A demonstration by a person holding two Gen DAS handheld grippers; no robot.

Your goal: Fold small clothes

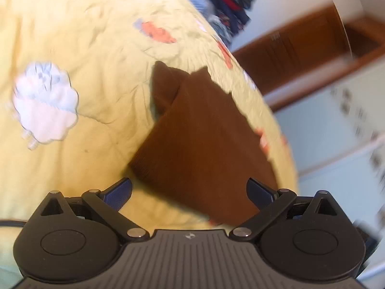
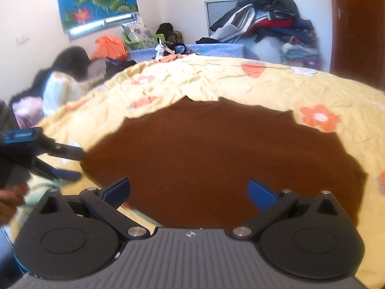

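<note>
Two hand-held grippers hang wide open over the brown garment [image 2: 216, 159], gripping nothing: the right hand-held gripper [image 2: 189, 191] at its near edge, the left hand-held gripper [image 1: 190, 191] at its left side. The garment lies flat on the yellow bedspread [image 2: 276, 84]. Beyond it, a heap of clothes [image 2: 269, 21] sits by the wall.

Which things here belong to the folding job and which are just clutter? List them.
Job: brown garment; left gripper; right gripper; yellow floral bedspread.
Clutter: clothes heap; lotus picture; orange bag.
</note>
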